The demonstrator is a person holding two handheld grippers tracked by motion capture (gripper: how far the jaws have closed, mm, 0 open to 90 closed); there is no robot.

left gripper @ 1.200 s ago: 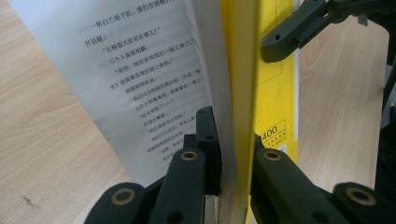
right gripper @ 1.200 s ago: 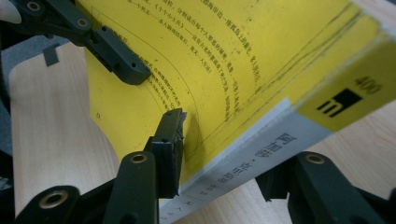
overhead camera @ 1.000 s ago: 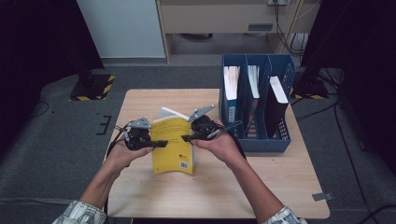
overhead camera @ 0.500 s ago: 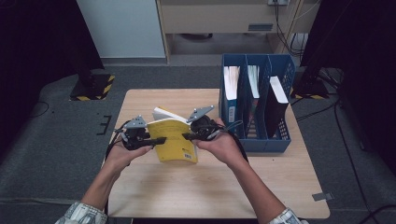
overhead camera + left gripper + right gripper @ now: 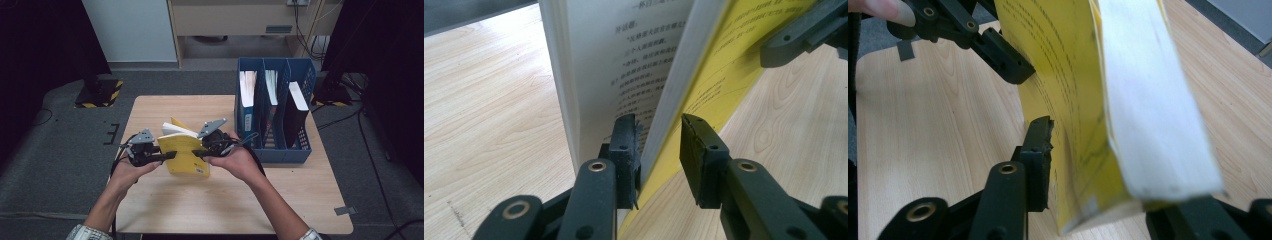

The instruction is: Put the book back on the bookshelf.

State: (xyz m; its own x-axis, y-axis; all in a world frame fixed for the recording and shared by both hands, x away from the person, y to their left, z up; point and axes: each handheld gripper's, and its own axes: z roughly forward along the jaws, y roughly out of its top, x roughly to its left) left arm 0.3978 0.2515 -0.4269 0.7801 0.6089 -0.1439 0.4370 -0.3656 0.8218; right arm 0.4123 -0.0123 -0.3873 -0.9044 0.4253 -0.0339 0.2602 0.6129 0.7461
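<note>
- A yellow book [image 5: 186, 155] is held raised over the middle of the wooden table [image 5: 165, 200], partly fanned open, its white page block facing away from the person.
- The left gripper [image 5: 167, 156] meets the book's left edge; in the left gripper view its jaws stand slightly apart around a wad of pages and the yellow cover [image 5: 704, 85], one jaw between the pages, the other off the cover.
- The right gripper [image 5: 197, 153] straddles the right edge; whether its jaws press the book I cannot tell.
- A blue file rack [image 5: 272, 150] with 3 slots stands just beside the right hand [image 5: 239, 162], near the table's right edge.
- Bare tabletop lies open in front of the person and to the left.
</note>
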